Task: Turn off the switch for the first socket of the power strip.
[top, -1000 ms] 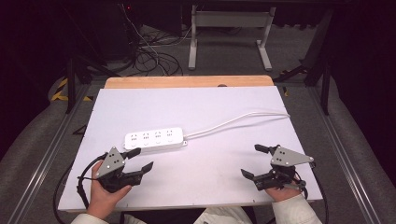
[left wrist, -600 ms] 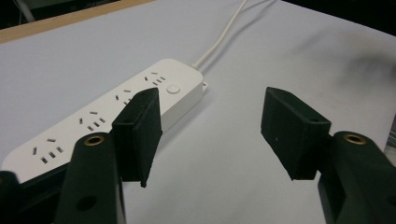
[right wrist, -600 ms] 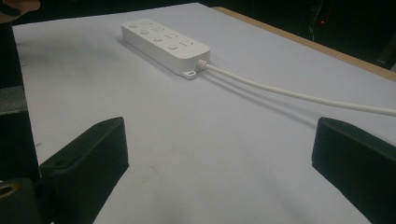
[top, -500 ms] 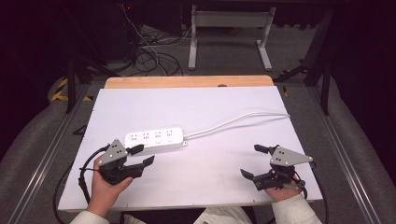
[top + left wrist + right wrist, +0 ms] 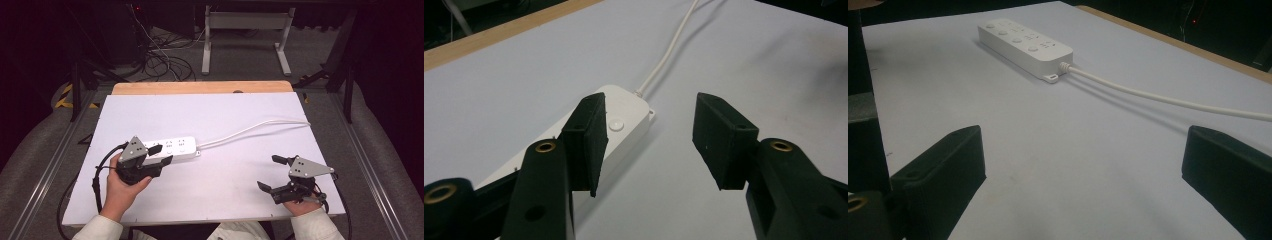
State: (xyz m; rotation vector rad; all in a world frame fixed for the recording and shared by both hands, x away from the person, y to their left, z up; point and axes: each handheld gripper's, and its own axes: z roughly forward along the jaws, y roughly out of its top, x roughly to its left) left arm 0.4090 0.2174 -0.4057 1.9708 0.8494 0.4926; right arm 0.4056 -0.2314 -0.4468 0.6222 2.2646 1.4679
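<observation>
- The white power strip (image 5: 172,147) lies flat on the white desk (image 5: 225,115), left of the middle and nearer the front edge than the back. Its cord (image 5: 255,128) runs off toward the right edge.
- The left gripper (image 5: 159,155) sits over the strip's left end with its jaws apart. In the left gripper view one jaw stands above the strip (image 5: 621,117) and the other over bare desk beside its long side. Closing from here would likely pinch one edge, or press a jaw down on the top face, so the strip could skid or tip instead of being gripped.
- The desk surface looks smooth, so a push along the strip's length would probably slide it toward the middle rather than seat it between the jaws.
- The cord leaves the strip's right end and hangs over the right edge. Lifting or dragging the strip could pull against it, twisting the body in a loose hold.
- The right gripper (image 5: 274,172) rests near the front right corner, jaws wide apart, well away from the strip (image 5: 1023,45). If it swings toward the strip, it may snag the cord (image 5: 1158,97) that crosses in front of it.
- The socket face points up, so a jaw that lands on it could catch in an opening.
</observation>
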